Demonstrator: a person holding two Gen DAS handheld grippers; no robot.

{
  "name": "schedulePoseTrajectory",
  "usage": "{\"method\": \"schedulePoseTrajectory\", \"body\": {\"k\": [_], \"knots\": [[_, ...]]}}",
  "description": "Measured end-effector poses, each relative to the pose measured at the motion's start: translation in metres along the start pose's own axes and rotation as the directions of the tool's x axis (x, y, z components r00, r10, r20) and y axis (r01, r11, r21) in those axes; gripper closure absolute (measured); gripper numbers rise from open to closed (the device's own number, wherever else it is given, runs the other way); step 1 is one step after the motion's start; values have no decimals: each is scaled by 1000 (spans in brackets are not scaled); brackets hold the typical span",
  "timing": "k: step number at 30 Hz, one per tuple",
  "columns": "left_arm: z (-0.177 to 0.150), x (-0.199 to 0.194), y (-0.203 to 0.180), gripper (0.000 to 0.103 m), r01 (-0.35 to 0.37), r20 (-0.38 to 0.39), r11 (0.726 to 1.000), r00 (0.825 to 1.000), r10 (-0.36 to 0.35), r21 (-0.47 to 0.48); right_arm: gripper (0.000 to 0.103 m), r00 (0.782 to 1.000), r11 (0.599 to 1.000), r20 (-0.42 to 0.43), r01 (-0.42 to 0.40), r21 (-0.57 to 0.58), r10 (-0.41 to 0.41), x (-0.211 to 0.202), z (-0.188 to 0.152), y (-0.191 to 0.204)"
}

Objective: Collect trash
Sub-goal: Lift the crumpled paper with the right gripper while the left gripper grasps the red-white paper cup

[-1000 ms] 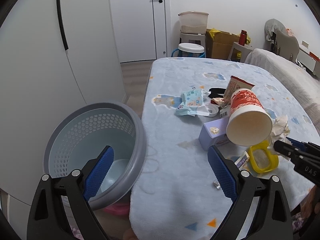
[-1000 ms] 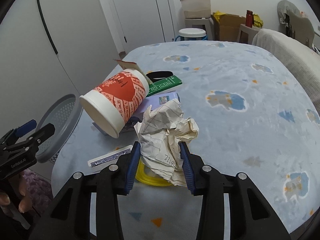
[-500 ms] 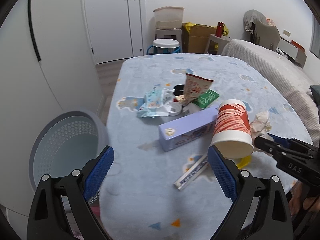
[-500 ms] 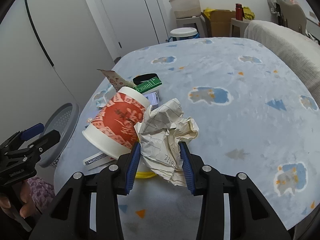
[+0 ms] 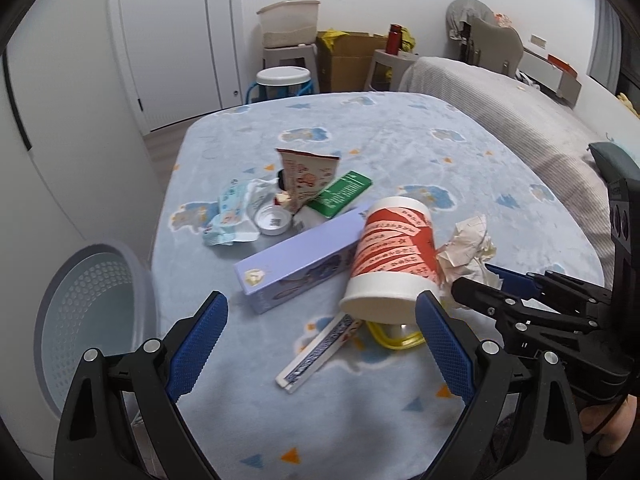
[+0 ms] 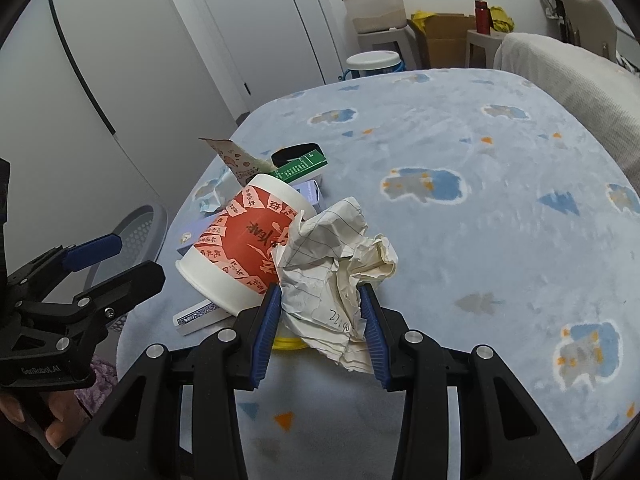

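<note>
Left wrist view has swung: a second ago my left gripper point(image 5: 320, 344) looked down into the grey basket point(image 5: 86, 320), and now that basket sits at the near left edge of the frame, off the side of the blue blanket point(image 5: 460, 168), while the trash pile fills the middle. Its jaws stand wide apart with nothing between them, so I judge this hand is free and heading back for another piece.

Right wrist view has changed far less. My right gripper point(image 6: 320, 316) is clamped on the crumpled paper point(image 6: 336, 264), both blue pads pressed into its sides, just as it was a second ago (the hold has not loosened or tightened). The paper touches the red and white cup point(image 6: 244, 248), which lies tipped on its side to the left of it, mouth toward me.

Farther left and beyond the cup lie the lilac box point(image 5: 296, 260), the green packet point(image 5: 340, 194), the torn snack bag point(image 5: 308, 174) and the wipes pack point(image 5: 236, 216); nearest me are the playing-card box point(image 5: 316, 356) and the yellow ring point(image 5: 396, 334) under the cup's rim. All of these look yet to be collected; the paper seems the next to go across to the basket.
</note>
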State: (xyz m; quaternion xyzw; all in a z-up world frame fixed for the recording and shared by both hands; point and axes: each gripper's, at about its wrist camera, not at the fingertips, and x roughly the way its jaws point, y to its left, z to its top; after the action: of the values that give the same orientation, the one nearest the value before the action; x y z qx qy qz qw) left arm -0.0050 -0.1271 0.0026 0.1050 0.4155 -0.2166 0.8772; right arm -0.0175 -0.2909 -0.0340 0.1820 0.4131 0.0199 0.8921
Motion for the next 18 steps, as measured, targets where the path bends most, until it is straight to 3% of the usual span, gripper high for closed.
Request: {"method": "schedulePoseTrajectory", "body": {"k": [18], "knots": [[14,30,-46,12,80,-77,992,994,-73,93,63,999,992,31,31,126,-35,-26,-6,-57]]}}
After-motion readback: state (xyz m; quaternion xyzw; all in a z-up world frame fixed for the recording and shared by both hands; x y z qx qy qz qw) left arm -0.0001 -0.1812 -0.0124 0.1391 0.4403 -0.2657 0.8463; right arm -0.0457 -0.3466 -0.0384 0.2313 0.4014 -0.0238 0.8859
